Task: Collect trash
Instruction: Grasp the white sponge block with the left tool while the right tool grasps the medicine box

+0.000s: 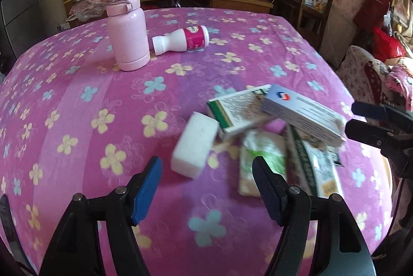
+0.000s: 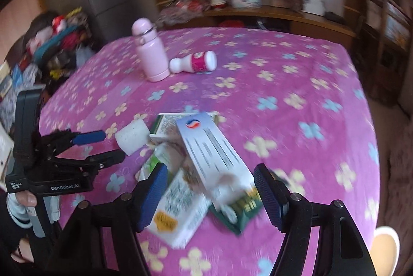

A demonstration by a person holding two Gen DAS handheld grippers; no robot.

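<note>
The trash is a loose heap of cardboard packets near the front edge of the table: a blue-and-white box [image 2: 206, 147] lies tilted on top, leaning across a green-edged box [image 1: 240, 108], with a pale green-printed packet [image 1: 260, 162] and a dark green carton [image 2: 242, 209] partly buried beneath. Just beside the heap, touching the green-edged box, sits a white foam block [image 1: 193, 147]. All of these look light and probably empty, so they should lift with little effort; the cartons are stiff along their edges but would likely crush if pinched across a broad face, and the top one may slide off the others if nudged. A hold across the narrow width of the blue-and-white box, near its raised end, looks the safest. The foam block seems soft and springy and should take a squeeze anywhere. The right gripper [image 2: 209, 196] hangs over the heap with its jaws apart, straddling the near end of the top box without pressing on it; the left gripper [image 1: 206, 185] also stands apart, empty, close to the foam block. Farther back on the flowered pink cloth [image 1: 77, 121] a pink flask [image 1: 126, 25] stands upright, and a small white bottle [image 1: 180, 40] with a pink label lies on its side just beside it.
</note>
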